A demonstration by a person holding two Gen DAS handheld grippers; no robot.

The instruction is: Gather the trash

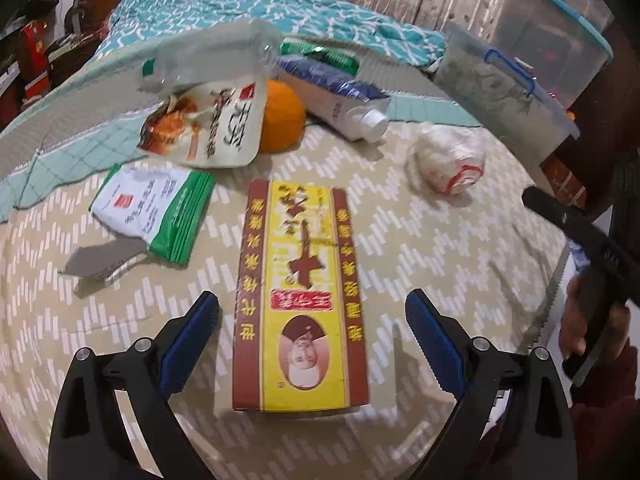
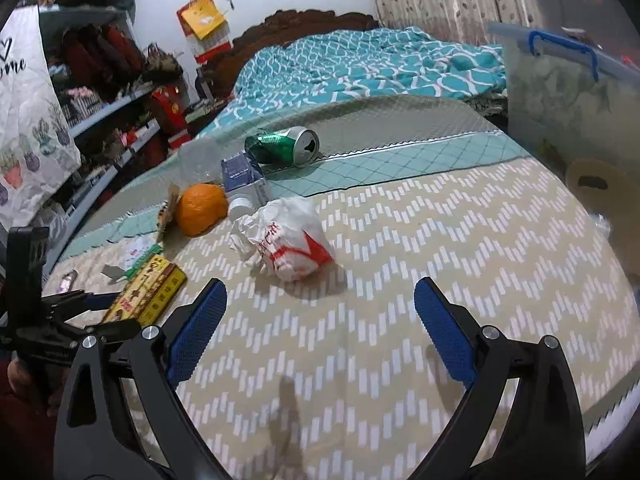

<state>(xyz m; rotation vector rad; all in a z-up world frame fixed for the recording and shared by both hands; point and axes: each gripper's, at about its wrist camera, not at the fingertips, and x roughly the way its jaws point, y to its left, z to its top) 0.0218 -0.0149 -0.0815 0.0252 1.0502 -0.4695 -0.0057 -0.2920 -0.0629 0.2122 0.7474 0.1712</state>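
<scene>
Hovering over a bed (image 1: 420, 240) spread with a beige zigzag cover, the left gripper (image 1: 312, 312) stands wide open with a red-and-yellow carton (image 1: 300, 300) lying flat between its blue pads, neither pad touching the carton's sides. Beyond the carton lie a green-and-white sachet (image 1: 160, 216), a torn food pouch (image 1: 208, 124) with a clear plastic bottle (image 1: 212, 56) over it, an orange (image 1: 284, 116) just beside the pouch, a blue-and-white tube (image 1: 344, 96) and a crumpled white wrapper with red print (image 1: 448, 160) off to the right. The right gripper (image 2: 320, 300) is also wide open and holds nothing; bare cover shows between its pads, and the crumpled wrapper (image 2: 288, 236) sits just ahead of the gap, slightly left. In the right wrist view a crushed green can (image 2: 284, 146) lies further back on the teal quilted strip, near the tube (image 2: 244, 176) and orange (image 2: 200, 208), and the carton (image 2: 148, 292) shows at the left beside the other gripper. A clear storage bin (image 2: 560, 92) stands at the right edge.
</scene>
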